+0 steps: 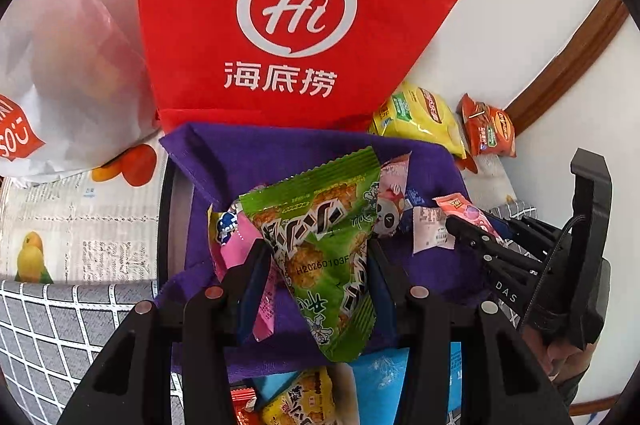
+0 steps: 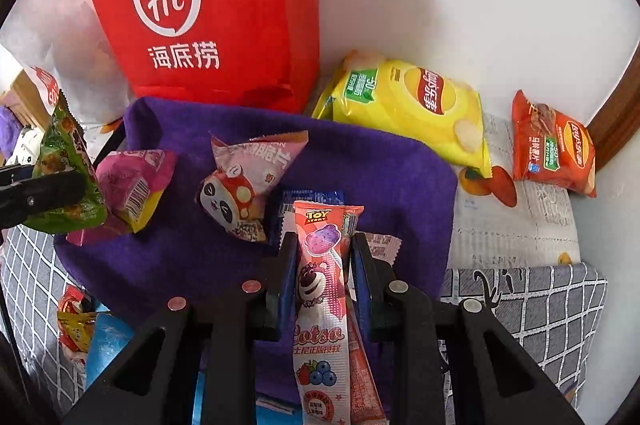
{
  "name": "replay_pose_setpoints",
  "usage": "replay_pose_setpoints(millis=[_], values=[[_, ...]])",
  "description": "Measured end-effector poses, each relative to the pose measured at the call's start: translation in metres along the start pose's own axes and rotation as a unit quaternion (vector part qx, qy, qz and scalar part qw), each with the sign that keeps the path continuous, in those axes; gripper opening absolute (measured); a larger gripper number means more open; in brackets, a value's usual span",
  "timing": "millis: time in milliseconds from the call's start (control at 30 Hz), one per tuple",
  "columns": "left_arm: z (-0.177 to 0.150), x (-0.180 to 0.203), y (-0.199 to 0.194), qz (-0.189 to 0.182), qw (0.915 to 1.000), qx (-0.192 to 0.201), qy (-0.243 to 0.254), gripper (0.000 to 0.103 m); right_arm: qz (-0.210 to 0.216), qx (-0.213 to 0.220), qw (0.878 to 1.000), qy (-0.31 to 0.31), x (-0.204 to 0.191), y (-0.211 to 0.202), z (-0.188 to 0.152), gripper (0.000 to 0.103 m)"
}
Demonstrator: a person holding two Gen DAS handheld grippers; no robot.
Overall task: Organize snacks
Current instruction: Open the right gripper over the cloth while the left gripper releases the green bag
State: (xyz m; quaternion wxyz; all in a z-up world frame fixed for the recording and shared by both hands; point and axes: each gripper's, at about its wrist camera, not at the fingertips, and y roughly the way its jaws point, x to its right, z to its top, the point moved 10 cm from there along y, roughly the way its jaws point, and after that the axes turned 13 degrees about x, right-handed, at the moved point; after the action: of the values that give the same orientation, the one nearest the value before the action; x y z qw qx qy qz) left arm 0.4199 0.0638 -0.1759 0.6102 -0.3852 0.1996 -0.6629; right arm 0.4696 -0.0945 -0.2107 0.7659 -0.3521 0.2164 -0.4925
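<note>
Fingers of both grippers pinch packets, green left, pink right; lower each gently onto the cloth.

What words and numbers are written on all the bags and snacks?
"Hi 海底捞": red bag.
"H20260103F": green packet in left gripper.
"TOY STORY", "Lotso": pink stick packet in right gripper.
"Lay's 乐事", "-50": yellow chip bag.
"Lay's": orange chip bag.
Newspaper print: too small.

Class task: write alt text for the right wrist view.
The right tool grips a pink Lotso snack stick above a purple cloth strewn with small snack packets, with a red paper bag and yellow crisp bag behind.
</note>
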Motion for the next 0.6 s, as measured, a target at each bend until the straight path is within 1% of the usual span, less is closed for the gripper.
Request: replay_pose_setpoints(millis=[133,267,400,500,600], values=[[-0.002,-0.001,0.001,0.01,0.9999,-0.001,0.009,0.045,-0.012,-0.009,1.0,-0.016,0.005,0.005,-0.003,0.026],[-0.005,0.005,0.007,0.0,0.9999,-0.012,0.009,0.045,-0.014,-0.02,1.0,-0.01,0.009,0.008,-0.006,0.026],[-0.011,0.009,0.011,-0.006,0.9996,-0.024,0.012,0.045,-0.015,-0.016,1.0,-0.014,0.009,0.005,-0.003,0.027],[-0.012,0.011,0.012,-0.004,0.9996,-0.025,0.016,0.045,-0.024,-0.006,0.999,-0.023,0.01,0.001,0.001,0.029],[-0.014,0.012,0.013,-0.005,0.9995,-0.027,0.018,0.045,-0.015,0.003,1.0,-0.016,0.01,-0.005,0.005,0.031]])
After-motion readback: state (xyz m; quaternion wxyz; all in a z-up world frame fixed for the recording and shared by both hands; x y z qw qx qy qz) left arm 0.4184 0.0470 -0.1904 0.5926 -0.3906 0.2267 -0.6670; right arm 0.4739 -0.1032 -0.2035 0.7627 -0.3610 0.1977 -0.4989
